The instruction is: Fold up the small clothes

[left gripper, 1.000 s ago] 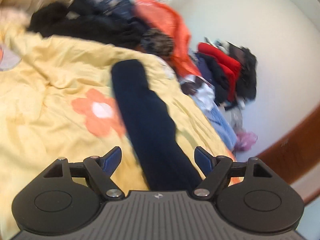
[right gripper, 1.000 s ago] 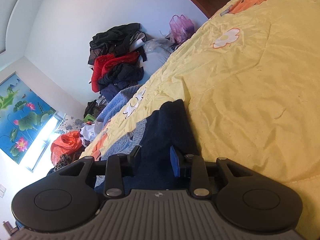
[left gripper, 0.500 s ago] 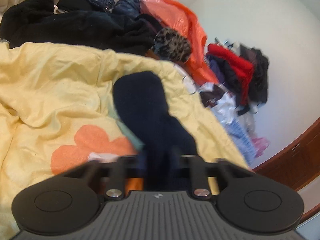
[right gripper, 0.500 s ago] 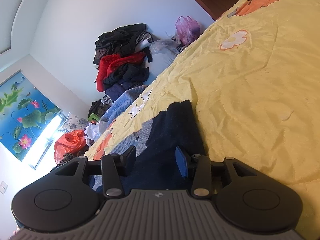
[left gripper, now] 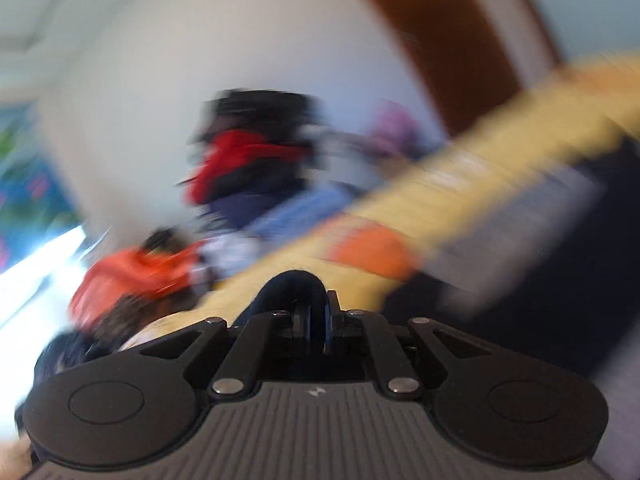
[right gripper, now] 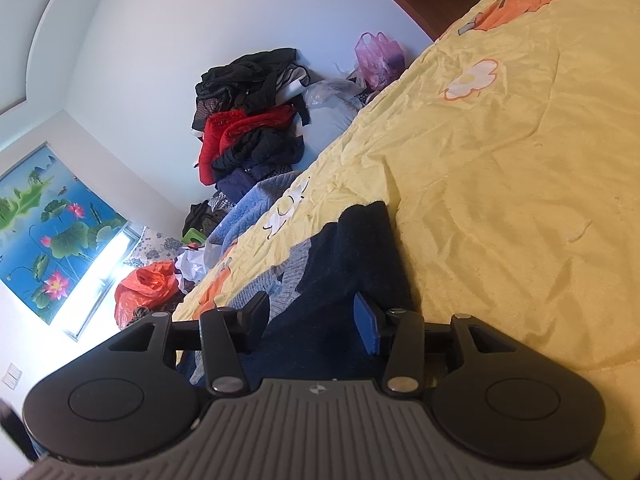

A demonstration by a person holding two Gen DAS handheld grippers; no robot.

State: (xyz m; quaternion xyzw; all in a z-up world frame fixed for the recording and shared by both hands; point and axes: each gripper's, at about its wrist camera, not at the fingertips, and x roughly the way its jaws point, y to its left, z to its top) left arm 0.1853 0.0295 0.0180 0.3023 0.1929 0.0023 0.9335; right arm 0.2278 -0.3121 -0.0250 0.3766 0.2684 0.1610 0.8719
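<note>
While left gripper (left gripper: 316, 320) jaws pinch dark sock (left gripper: 296, 284), we see right gripper (right gripper: 312, 316) jaws parted, just widened, astride it.

Open room over the yellow quilt (right gripper: 520, 184) of the bed, wide and bare toward its far right corner. Along the left edge of the bed, blocked: pile of clothes (right gripper: 248, 120) against the wall, blue blanket (right gripper: 256, 204), orange bag (right gripper: 144, 288). At the near edge, dark garment (right gripper: 352, 248) lying across the way.
</note>
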